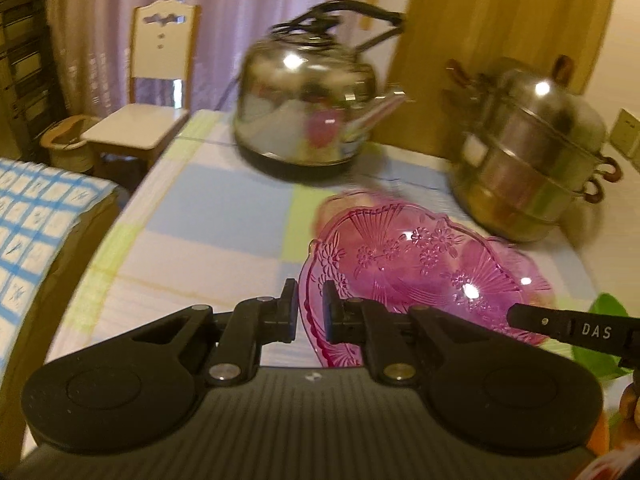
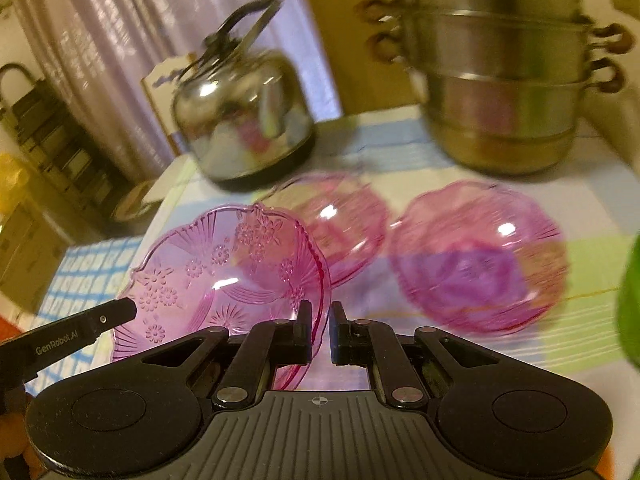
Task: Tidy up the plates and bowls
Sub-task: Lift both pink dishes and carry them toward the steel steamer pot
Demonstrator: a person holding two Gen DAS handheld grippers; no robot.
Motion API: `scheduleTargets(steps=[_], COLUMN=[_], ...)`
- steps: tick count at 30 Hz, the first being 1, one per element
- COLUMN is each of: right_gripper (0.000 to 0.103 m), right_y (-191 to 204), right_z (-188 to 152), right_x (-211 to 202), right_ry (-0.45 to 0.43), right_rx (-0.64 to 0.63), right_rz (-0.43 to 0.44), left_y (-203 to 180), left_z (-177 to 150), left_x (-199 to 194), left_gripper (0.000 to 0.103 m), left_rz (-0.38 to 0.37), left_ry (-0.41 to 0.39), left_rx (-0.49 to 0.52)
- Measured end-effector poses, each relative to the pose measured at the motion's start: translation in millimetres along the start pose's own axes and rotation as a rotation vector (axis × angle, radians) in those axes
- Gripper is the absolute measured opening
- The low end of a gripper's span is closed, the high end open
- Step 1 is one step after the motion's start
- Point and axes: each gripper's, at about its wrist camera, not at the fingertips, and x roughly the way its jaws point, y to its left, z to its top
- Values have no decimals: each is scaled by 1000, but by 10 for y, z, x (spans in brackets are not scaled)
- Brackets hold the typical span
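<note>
A pink cut-glass bowl with a flower pattern hangs tilted above the table, held at two opposite sides of its rim. My left gripper is shut on its left rim. My right gripper is shut on the bowl at its right rim. A finger of each gripper shows in the other's view, the right one and the left one. Two more pink bowls lie on the checked tablecloth beyond, one in the middle and one to the right, both blurred.
A steel kettle stands at the back of the table, a stacked steel steamer pot at the back right. A wooden chair stands past the left edge. A green leaf reaches in from the right.
</note>
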Motion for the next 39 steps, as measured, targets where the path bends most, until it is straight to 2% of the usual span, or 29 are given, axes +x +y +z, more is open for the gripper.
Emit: scheduleTargets(steps=[10, 15, 28, 35, 39], right_gripper=[8, 8, 9, 9, 9], right_y=[-703, -942, -1320, -1441, -1456], right_z=[114, 147, 220, 217, 203], right_x=[-240, -236, -148, -70, -32], right_ry=[-70, -83, -97, -97, -94], right_rx=[111, 142, 216, 244, 237], right_rz=[-105, -156, -251, -289, -300], left_y=[-796, -1022, -1346, -1455, -1451], left_z=[160, 223, 263, 213, 221], left_x=[359, 571, 1003, 1160, 1205], left_gripper=[11, 11, 11, 11, 11], left_rz=[-108, -143, -232, -235, -248], left_ry=[-9, -6, 16, 31, 42], left_rx=[124, 161, 185, 208, 190])
